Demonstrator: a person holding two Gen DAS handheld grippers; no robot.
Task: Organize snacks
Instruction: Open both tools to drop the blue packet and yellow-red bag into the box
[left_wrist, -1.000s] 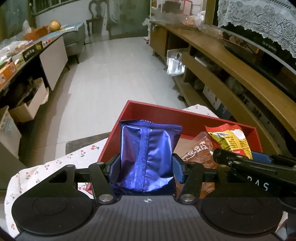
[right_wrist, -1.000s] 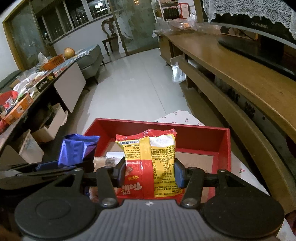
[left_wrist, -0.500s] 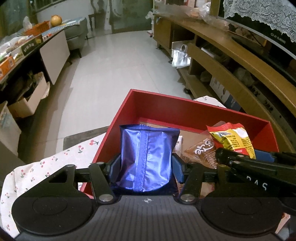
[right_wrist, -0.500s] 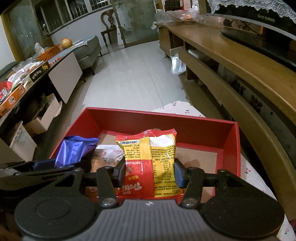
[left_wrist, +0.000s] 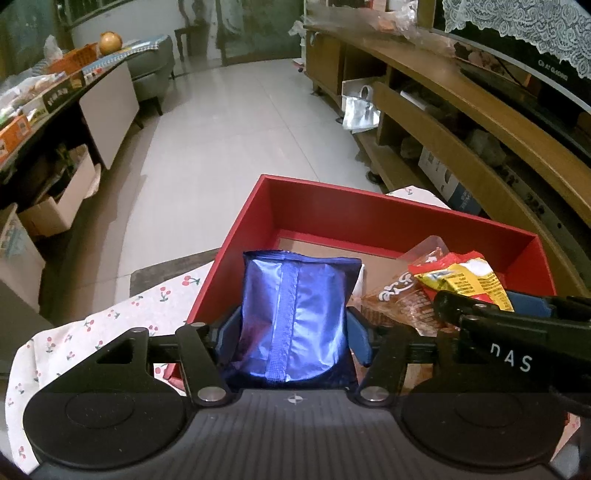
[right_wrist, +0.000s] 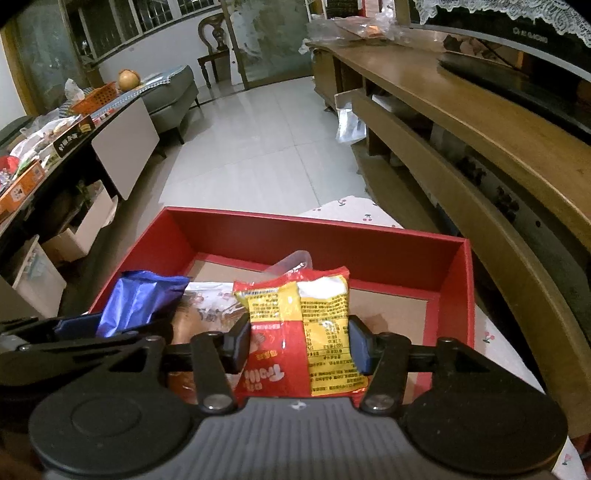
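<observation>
The snacks sit over the near end of the open red cardboard box (right_wrist: 317, 236): a shiny blue foil packet (left_wrist: 293, 317) between my left gripper (left_wrist: 291, 334) pads, a red-and-yellow plastic packet (right_wrist: 301, 332) between my right gripper (right_wrist: 299, 341) pads. Both jaws are opening, pads barely touching. Released crooked, either packet could tip onto the clear-wrapped brown snack (left_wrist: 399, 301) between them, or slide off the near wall onto the cherry-print cloth (left_wrist: 122, 325).

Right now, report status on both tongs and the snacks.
Left tongs opening around blue packet. Right tongs opening around yellow-red packet. Both over red box; clear-wrapped snack between them.
</observation>
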